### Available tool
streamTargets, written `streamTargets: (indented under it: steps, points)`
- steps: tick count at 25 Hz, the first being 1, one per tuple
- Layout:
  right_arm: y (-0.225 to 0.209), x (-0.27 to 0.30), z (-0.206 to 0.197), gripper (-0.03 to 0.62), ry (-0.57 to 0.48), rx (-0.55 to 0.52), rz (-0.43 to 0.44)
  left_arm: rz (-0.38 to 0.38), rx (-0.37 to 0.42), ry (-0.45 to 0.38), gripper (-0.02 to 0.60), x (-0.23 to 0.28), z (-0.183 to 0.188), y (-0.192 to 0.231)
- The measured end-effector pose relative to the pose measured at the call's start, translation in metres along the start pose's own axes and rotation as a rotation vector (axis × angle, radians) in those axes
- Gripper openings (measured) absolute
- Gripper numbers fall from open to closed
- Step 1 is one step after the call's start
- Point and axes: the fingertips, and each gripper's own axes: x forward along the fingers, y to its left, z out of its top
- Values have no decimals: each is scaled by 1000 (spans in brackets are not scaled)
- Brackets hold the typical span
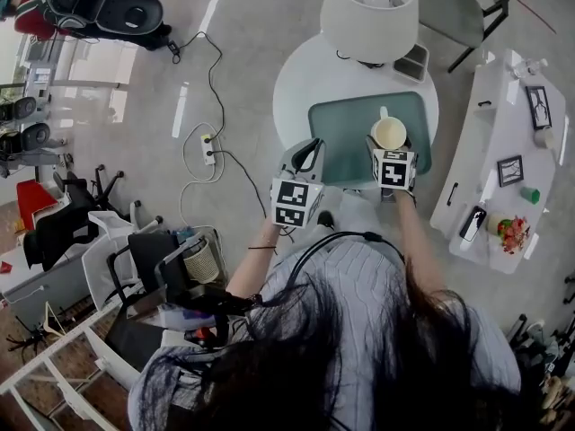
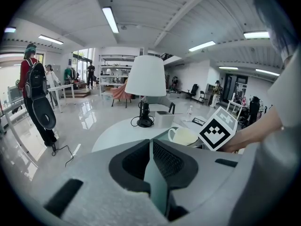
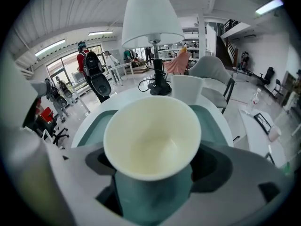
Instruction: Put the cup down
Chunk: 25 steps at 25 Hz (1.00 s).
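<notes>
A cream cup [image 1: 388, 133] with a handle stays upright in my right gripper [image 1: 389, 147], which is shut on its lower body over the near half of the teal mat [image 1: 346, 128]. In the right gripper view the cup's empty mouth [image 3: 150, 138] fills the middle, hiding the teal pads [image 3: 150, 199] below; whether its base touches the mat cannot be told. My left gripper [image 1: 305, 157] hovers at the mat's near left corner, jaws pressed together [image 2: 151, 147] and holding nothing. From there the cup [image 2: 183, 136] shows just to the right.
The round white table [image 1: 296, 83] also carries a white-shaded lamp [image 1: 368, 12] and a small box [image 1: 411, 63] at the back. A white side cabinet [image 1: 499, 151] with frames and flowers stands to the right. Cables and a power strip [image 1: 207, 148] lie on the floor at left.
</notes>
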Motion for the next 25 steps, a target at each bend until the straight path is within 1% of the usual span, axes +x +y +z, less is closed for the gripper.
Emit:
streamTargets:
  steps: [4, 9, 14, 18, 21, 25]
  points:
    - [1, -4, -3, 402, 19, 62, 11, 13, -6, 1, 32, -7, -4, 3]
    - [0, -11, -2, 402, 4, 51, 2, 26, -10, -1, 31, -13, -8, 7]
    - [1, -26, 22, 402, -86, 20, -8, 31, -8, -6, 32, -21, -8, 8]
    - [3, -49, 38, 402, -153, 39, -10, 31, -5, -17, 32, -26, -9, 6]
    - [8, -70, 50, 402, -203, 67, 8, 29, -7, -24, 31, -29, -10, 6]
    - [20, -94, 64, 400, -270, 92, 51, 22, -20, -35, 32, -31, -10, 3]
